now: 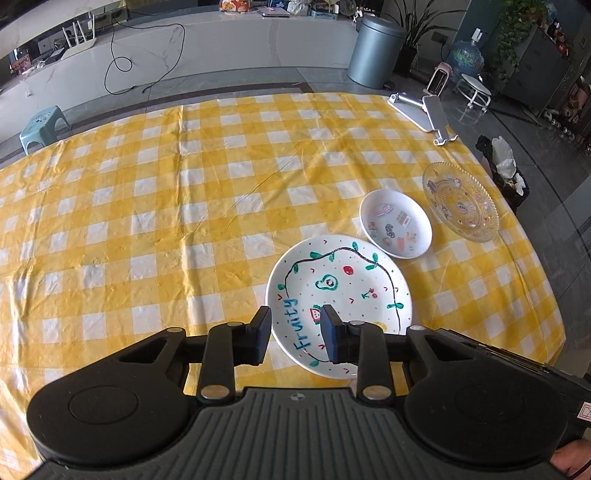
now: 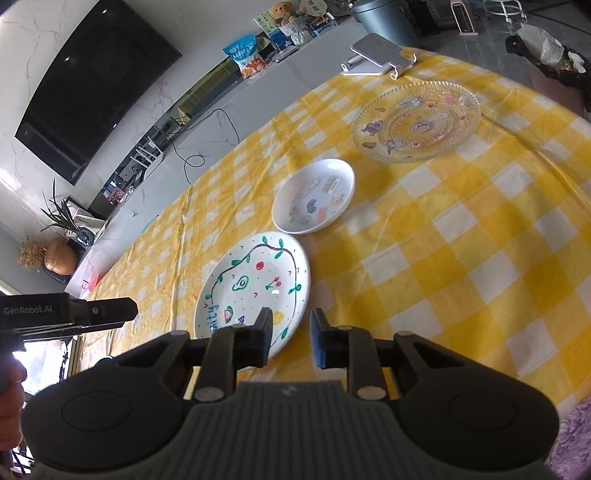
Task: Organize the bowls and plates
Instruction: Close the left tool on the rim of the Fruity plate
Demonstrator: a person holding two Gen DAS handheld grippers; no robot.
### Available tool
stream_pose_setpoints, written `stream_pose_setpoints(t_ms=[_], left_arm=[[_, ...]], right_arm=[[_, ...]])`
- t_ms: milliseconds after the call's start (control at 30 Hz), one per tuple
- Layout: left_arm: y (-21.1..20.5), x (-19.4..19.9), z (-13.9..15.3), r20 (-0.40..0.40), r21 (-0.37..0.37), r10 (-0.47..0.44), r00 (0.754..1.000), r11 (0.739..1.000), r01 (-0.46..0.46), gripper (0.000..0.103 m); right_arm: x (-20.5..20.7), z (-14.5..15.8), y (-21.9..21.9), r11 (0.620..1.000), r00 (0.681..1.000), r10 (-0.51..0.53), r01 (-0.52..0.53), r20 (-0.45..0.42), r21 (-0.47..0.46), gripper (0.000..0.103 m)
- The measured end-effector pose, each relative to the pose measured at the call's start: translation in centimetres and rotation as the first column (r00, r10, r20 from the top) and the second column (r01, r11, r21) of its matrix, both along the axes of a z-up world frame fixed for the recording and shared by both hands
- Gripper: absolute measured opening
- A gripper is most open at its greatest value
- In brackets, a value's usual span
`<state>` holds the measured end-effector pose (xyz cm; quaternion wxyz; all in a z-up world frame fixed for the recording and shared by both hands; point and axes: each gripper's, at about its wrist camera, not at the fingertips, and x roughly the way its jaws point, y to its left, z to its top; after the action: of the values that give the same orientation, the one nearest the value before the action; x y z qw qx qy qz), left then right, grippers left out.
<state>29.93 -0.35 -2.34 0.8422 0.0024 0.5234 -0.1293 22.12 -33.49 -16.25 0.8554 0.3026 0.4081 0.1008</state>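
Both our claws, left claw [image 1: 295,328] and right claw [image 2: 290,332], sit apart low-centre over the fruit plate [image 1: 338,295], probably since stacking starts with it.

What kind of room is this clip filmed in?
Probably a home living or dining room: a table under a yellow checked tablecloth, a wall-mounted TV above a long marble-look counter, and potted plants on the floor.
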Motion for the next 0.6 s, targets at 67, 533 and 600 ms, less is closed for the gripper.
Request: stream_pose_setpoints(t_ms=[67,533,600], left_arm=[[0.1,1.3,-0.9,-0.031,0.0,-0.012,0.999,1.0,0.012,0.031],[0.9,7.0,-5.6,-0.184,0.048,-0.055,0.981,0.997,0.065,0.033],[1.0,7.3,-6.1,-0.204,0.033,-0.056,0.977,0.997,0.064,0.033]], right_arm=[[0.9,-0.7,0.0,1.0,1.0,0.001,-0.001,-0.015,0.014,0.019],[5.0,-3.6,-0.2,0.995,0.999,-0.007,0.012,-0.043,0.099,0.013],[5.1,-3.6,0.0,0.995,0.999,-0.003,0.007,-0.038,0.099,0.012]])
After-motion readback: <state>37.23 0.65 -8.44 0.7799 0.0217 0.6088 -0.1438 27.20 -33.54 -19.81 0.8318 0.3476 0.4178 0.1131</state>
